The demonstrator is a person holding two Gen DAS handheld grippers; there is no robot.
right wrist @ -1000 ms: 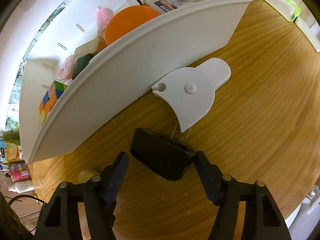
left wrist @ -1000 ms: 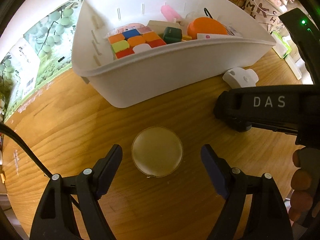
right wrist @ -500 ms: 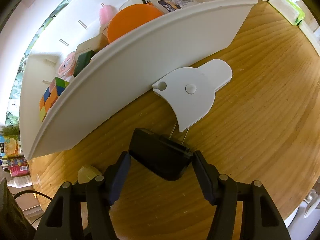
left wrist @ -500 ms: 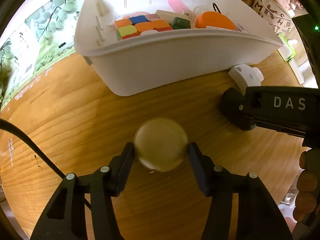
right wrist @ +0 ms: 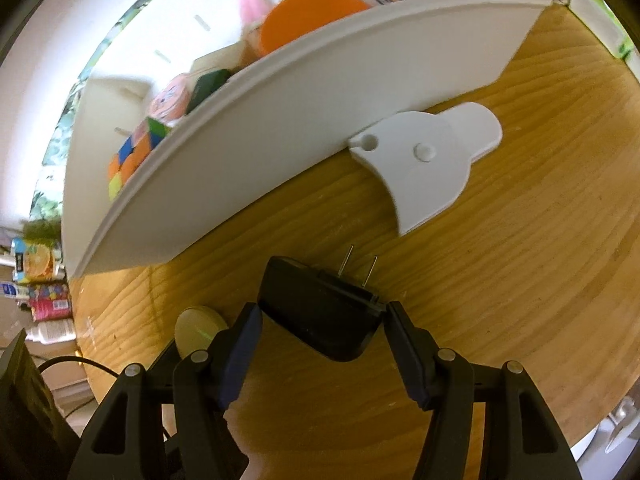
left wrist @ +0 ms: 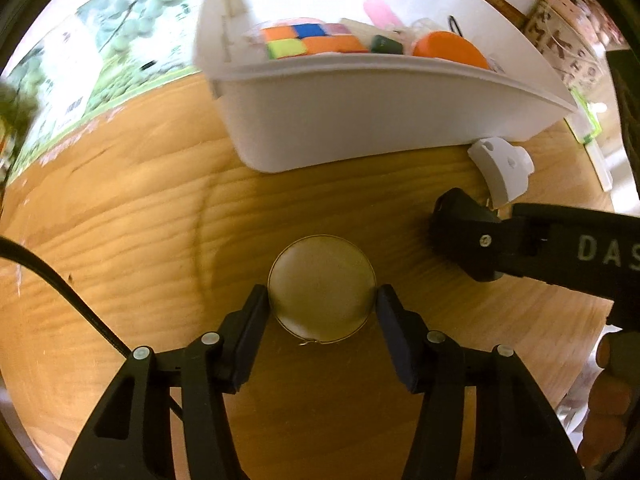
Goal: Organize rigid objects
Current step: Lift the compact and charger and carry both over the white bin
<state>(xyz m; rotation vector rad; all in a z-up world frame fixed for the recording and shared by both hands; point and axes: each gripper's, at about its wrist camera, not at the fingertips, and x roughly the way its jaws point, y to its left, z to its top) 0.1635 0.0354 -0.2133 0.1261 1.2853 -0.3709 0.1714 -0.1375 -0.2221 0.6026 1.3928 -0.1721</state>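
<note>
- The left gripper [left wrist: 322, 304] has its jaws closed on the round tin [left wrist: 322, 289], both pads against its rim; they have just been closing, with the tin between them
- The right gripper [right wrist: 320, 322] holds the black plug adapter [right wrist: 320, 312] between narrow jaws, its prongs pointing away towards the white bracket [right wrist: 430, 160]
- Both things look to be still at the bench [left wrist: 140, 220], just in front of the white bin [left wrist: 360, 120], which already carries a colour cube [left wrist: 308, 42], an orange lid [left wrist: 450, 50] and other bits
- To do the lift well, I would raise each one straight up before going forward, so that it clears the bin's near wall
- The tin is held by a thin curved rim, so keep the squeeze steady and the wrist level, or it may pivot out
- Bring the hands over one after the other, since they stand close together and could knock
- Lower each thing into a free gap instead of dropping it onto the cube
</note>
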